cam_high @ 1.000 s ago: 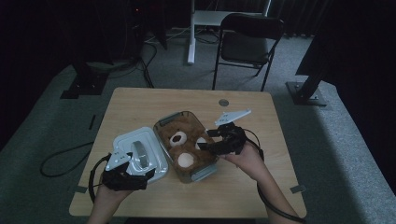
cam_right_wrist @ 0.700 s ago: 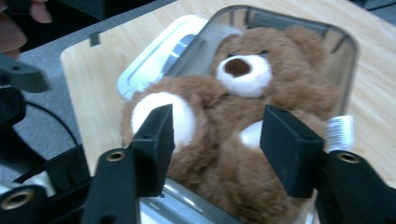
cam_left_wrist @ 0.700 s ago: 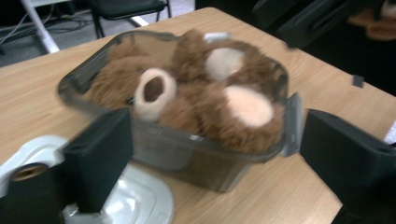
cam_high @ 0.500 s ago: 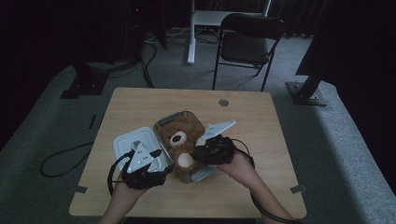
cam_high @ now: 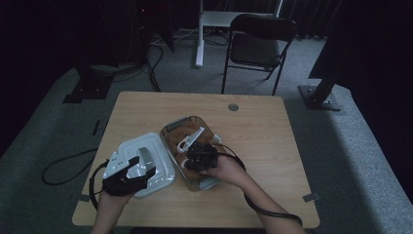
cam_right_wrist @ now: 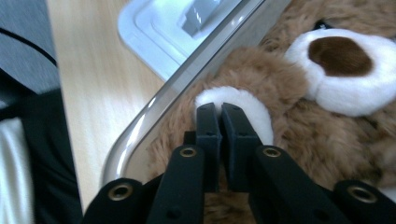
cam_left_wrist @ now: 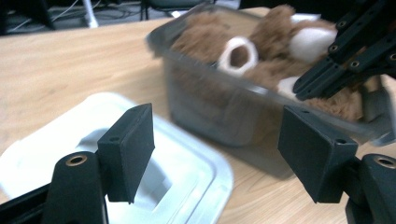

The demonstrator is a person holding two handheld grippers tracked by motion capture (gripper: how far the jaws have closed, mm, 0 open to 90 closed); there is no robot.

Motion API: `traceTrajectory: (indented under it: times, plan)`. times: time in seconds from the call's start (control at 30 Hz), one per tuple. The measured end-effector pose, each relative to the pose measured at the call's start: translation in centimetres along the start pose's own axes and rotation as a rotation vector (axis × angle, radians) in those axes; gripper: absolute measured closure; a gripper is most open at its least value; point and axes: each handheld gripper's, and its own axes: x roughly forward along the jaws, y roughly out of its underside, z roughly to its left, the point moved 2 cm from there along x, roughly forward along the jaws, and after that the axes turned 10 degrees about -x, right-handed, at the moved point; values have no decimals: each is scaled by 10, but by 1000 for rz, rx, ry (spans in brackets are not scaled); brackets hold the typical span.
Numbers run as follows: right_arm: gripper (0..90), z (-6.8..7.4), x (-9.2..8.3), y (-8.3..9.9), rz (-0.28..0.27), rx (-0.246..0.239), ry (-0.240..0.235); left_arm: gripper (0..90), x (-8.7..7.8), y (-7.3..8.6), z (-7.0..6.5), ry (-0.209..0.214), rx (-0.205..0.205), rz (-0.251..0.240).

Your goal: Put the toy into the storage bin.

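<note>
While the bear (cam_high: 187, 141) lies packed inside the clear tub (cam_high: 170, 130) at mid-table, the right gripper (cam_right_wrist: 219, 112) has come down onto it. Its jaws have just been closing and now stand pressed almost together, the tips pinching plush at a white paw (cam_right_wrist: 254, 112) close to the tub's near wall. In my judgement this is the start of a lift-out; the grip is on a thin fold of fur and may slip under the toy's weight.

The left gripper (cam_left_wrist: 215, 149) has its jaws spread, nothing between them; after narrowing they have just reopened somewhat. It hovers over the white lid (cam_high: 160, 170), which rests flat on the table (cam_high: 272, 126) just left of the tub, touching or nearly touching its side.

Against the earlier frames: the right hand, then beside the tub's right edge, has moved in over the bear and sunk. The left hand has shifted slightly. Tub and lid are unmoved.
</note>
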Motion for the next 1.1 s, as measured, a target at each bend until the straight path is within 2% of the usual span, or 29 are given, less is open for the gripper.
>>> traceTrajectory:
  times: [0.13, 0.2, 0.27, 0.37, 0.4, 0.5, 0.53, 0.67, 0.7, 0.73, 0.8, 0.9, 0.93, 1.0, 1.1]
  plan:
    - [895, -2, 17, -10, 87, -30, -15, 288, 1, 9, 10, -19, -37, 4]
    - [897, -5, 26, -13, 124, -30, -31, 288, 1, 12, 11, -23, -46, 2]
    - [898, -6, 37, -15, 166, -24, -46, 287, 2, 13, 12, -23, -49, -1]
    - [899, -4, 45, -20, 224, -47, -37, 287, 3, 15, 11, -28, -38, 6]
    - [898, -3, 46, -20, 232, -56, -29, 287, 3, 15, 10, -27, -33, 7]
    - [897, -2, 43, -20, 222, -42, -26, 287, 3, 16, 10, -18, -29, 11]
    - [875, -5, 32, -17, 163, -9, -56, 287, 5, 18, 9, -21, -22, 17]
    - [732, -11, 8, -10, 44, 42, -92, 287, 6, 18, 11, -17, -30, 17]
    - [708, -12, 2, -9, 24, 46, -81, 287, 5, 18, 11, -14, -30, 15]
    - [690, -12, -7, -6, 11, 47, -46, 287, 5, 18, 12, -17, -31, 16]
    - [599, -15, -22, 0, -18, 61, 9, 287, 5, 18, 12, -12, -31, 10]
    - [479, -24, -49, 12, -124, 125, 51, 287, 4, 18, 14, -16, -28, 0]
    - [463, -27, -59, 17, -153, 153, 65, 287, 3, 18, 14, -19, -24, -2]
    - [375, -33, -74, 28, -200, 200, 83, 287, 3, 18, 17, -23, -28, -4]
    - [407, -39, -92, 45, -229, 245, 152, 286, 1, 20, 20, -19, -34, -1]
